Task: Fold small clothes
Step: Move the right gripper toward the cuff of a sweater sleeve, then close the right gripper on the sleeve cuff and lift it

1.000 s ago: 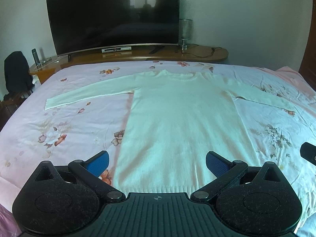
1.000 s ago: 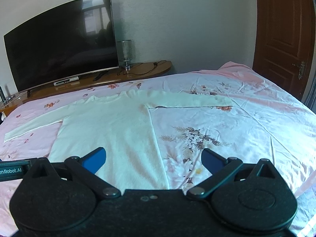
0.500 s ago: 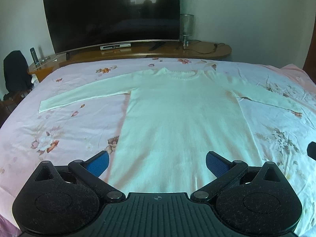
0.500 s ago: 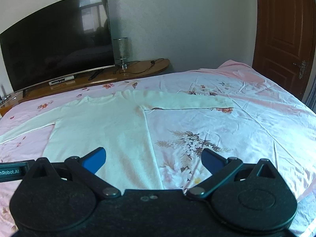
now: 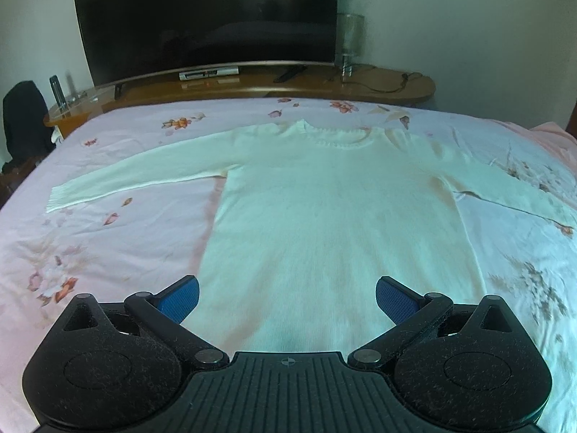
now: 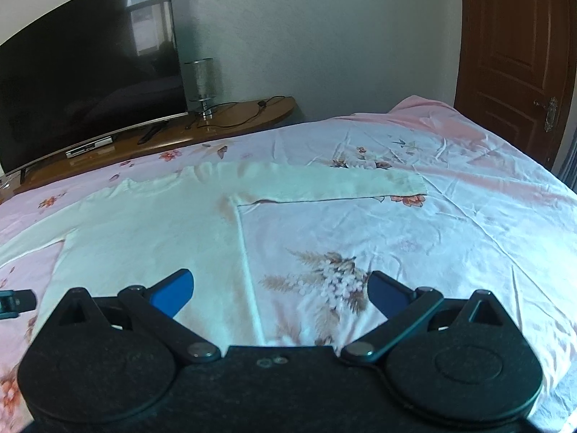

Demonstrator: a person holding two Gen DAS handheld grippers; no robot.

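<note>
I have both tools held above the near edge of the bed (image 5: 108, 238). My left gripper (image 5: 287, 297) has its blue pads spread wide with nothing between them, and straight ahead of it the white sweater (image 5: 335, 223) lies flat and face up on the pink floral sheet. Its hem runs just under the pads, the collar points away from me, and both sleeves are stretched out to either side. The sleeve to the left of this gripper ends well out on the sheet; the other runs off toward the right edge of the view.

My right gripper (image 6: 280, 294) is also wide open and empty. From it, the sweater (image 6: 151, 238) sits ahead and to the left, its side seam running almost between the pads, and the right sleeve reaches across in front of me with the cuff lying flat on the sheet. To the far left of this gripper I see a dark edge of the other tool.

Nothing lies on the sweater or between it and either gripper. Beyond the bed stands a wooden console (image 6: 234, 122) carrying a large dark television (image 5: 205, 18), a glass lamp (image 6: 203, 83), a remote and some cables. A brown door (image 6: 512, 54) is off to the right.
</note>
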